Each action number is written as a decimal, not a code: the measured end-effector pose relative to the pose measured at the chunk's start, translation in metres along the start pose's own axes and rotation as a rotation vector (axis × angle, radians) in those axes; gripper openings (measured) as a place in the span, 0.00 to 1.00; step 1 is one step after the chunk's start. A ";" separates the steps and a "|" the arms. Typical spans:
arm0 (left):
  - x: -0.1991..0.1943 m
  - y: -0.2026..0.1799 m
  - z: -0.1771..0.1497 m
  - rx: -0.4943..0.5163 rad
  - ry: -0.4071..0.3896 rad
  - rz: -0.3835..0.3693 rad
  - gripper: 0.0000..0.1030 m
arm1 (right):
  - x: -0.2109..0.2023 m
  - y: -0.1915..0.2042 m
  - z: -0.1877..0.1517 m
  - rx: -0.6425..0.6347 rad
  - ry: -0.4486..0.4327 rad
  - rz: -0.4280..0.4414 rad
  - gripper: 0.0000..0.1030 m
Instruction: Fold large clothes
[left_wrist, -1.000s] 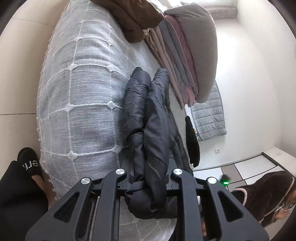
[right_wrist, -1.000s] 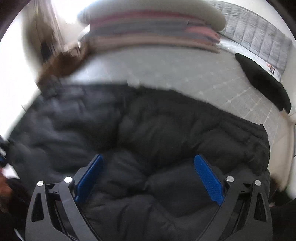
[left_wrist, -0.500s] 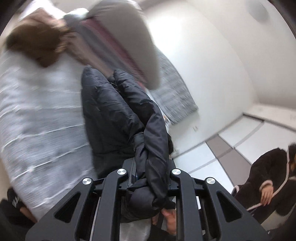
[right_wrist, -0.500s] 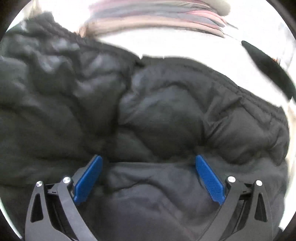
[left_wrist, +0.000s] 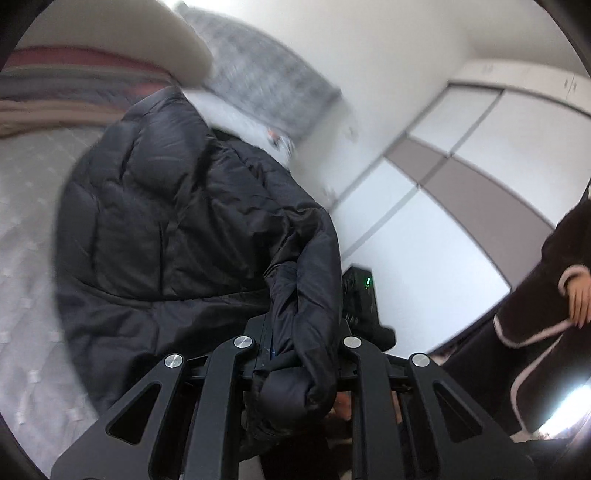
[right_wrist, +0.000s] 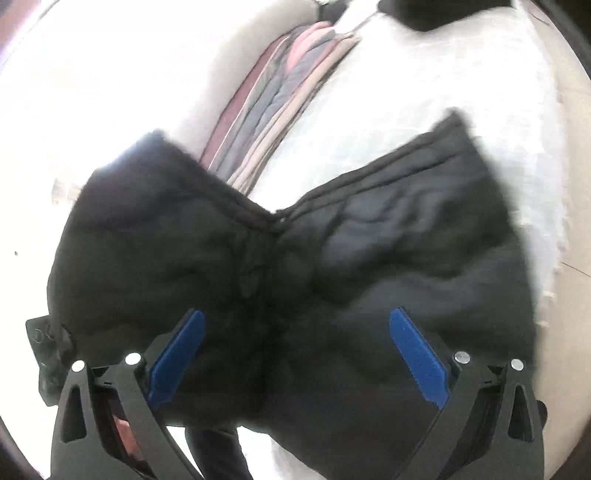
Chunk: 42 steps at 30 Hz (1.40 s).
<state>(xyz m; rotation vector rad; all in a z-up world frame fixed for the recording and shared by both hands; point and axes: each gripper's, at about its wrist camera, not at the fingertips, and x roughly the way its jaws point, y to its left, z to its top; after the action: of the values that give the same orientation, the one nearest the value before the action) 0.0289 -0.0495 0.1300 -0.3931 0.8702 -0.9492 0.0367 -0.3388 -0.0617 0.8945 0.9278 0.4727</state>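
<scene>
Jaws of left gripper (left_wrist: 295, 354): we see them clamped on bunched fold of black puffer jacket (left_wrist: 177, 229). Jacket's bulk spreads toward 10 o'clock over grey bed (left_wrist: 26, 229); folded blanket stack (left_wrist: 55, 81) at 11 o'clock. Jaws of right gripper (right_wrist: 295, 354): we see them spread wide, blue pads (right_wrist: 417, 358) either side of jacket without pressing. Bystander's sleeve (left_wrist: 554, 258) at 3 o'clock in left view.

Motion blur smears the bedspread (left_wrist: 26, 258) and the folded stack (right_wrist: 273, 110).
</scene>
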 end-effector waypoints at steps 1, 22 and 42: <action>0.025 -0.004 -0.003 0.005 0.044 -0.006 0.13 | -0.006 -0.011 0.000 0.019 0.004 0.004 0.95; 0.178 -0.042 -0.058 0.170 0.377 0.137 0.72 | -0.089 -0.074 0.017 0.170 -0.146 0.250 0.95; -0.001 0.079 -0.021 -0.217 0.008 0.224 0.72 | 0.008 0.029 -0.031 -0.141 0.302 0.041 0.94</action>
<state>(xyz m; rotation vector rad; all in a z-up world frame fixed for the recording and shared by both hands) 0.0547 -0.0037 0.0676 -0.4668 1.0053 -0.6527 0.0150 -0.3027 -0.0506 0.7262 1.1366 0.7134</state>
